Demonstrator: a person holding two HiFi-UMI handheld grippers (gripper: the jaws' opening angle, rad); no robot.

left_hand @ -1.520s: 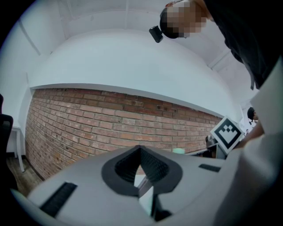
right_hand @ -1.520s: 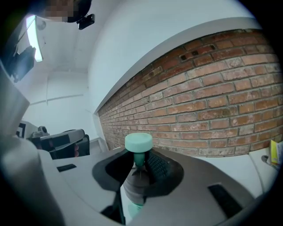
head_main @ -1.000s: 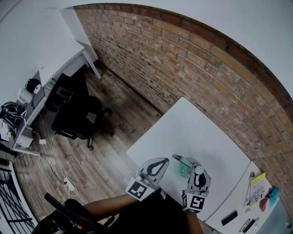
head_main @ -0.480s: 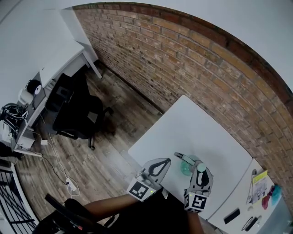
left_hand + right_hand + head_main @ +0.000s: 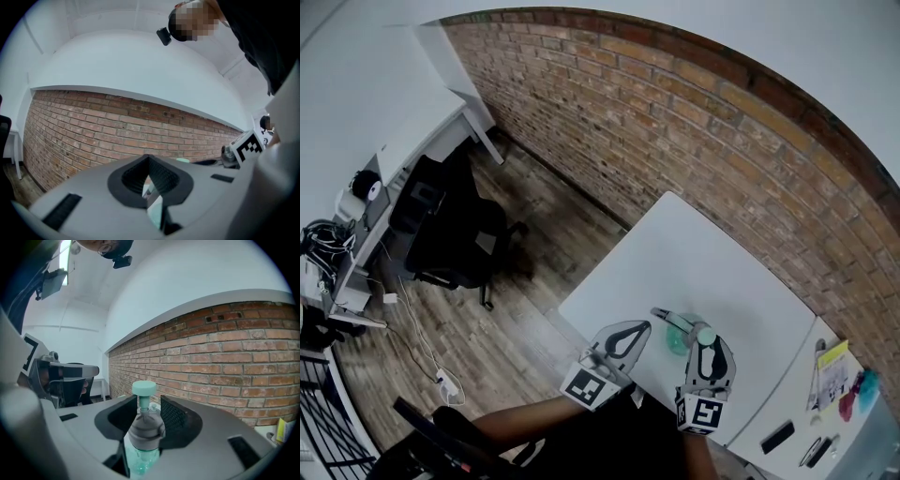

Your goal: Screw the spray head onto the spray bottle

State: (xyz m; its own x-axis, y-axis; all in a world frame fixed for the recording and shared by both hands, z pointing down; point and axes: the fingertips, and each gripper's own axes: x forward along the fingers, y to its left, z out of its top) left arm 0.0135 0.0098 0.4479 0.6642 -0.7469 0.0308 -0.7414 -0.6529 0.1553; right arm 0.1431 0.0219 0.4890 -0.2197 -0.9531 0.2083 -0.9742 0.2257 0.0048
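**Bottle sits between the right tool's jaws**

The left gripper (image 5: 149, 159) is closed tight, with nothing I can make out in it. Beside it, the right gripper (image 5: 144, 403) has just been opening its jaws. They stand a little apart around the grey neck of the spray bottle (image 5: 140, 461). The spray head (image 5: 143, 389) sits on top of the bottle. The bottle stands upright near the front edge of the white table (image 5: 694, 253). Behind it is the brick wall (image 5: 675, 122).
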